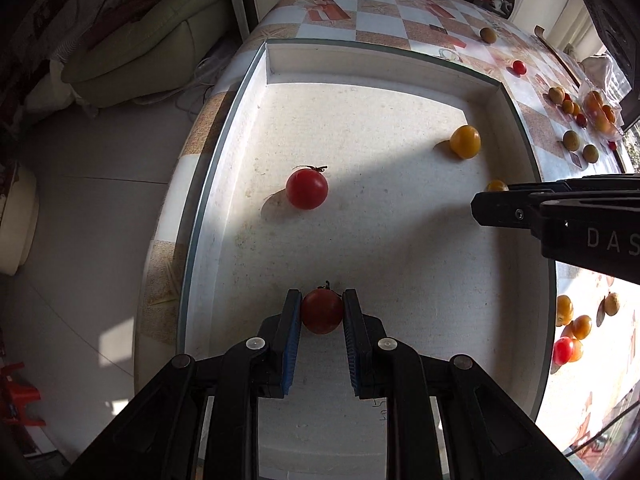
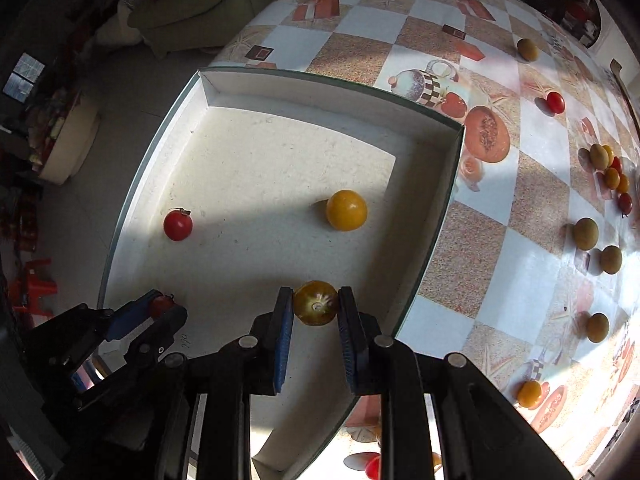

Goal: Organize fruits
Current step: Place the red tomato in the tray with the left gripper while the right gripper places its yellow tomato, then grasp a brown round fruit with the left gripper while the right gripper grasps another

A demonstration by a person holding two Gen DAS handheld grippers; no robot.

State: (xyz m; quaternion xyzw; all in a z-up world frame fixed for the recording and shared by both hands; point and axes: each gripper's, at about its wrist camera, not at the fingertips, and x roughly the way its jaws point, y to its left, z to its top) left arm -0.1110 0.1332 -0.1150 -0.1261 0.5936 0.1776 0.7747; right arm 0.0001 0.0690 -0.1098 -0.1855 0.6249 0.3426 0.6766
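A white shallow tray (image 1: 280, 64) (image 2: 224, 84) lies on the table. In it are a red tomato (image 1: 307, 189) (image 2: 178, 225) and a yellow tomato (image 1: 465, 142) (image 2: 346, 210). My left gripper (image 1: 322, 312) is shut on a dark red tomato (image 1: 322, 313) above the tray's near part; it also shows in the right wrist view (image 2: 162, 306). My right gripper (image 2: 316, 306) is shut on a yellow-brown tomato (image 2: 315, 303) above the tray; in the left wrist view its finger (image 1: 512, 210) hides most of that tomato (image 1: 497, 185).
The tray sits at the corner of a checkered tablecloth (image 2: 360, 52). Several loose red, yellow and green-brown fruits (image 2: 586, 233) (image 1: 572, 140) lie on the cloth to the right of the tray. A sofa (image 1: 152, 40) and floor are to the left.
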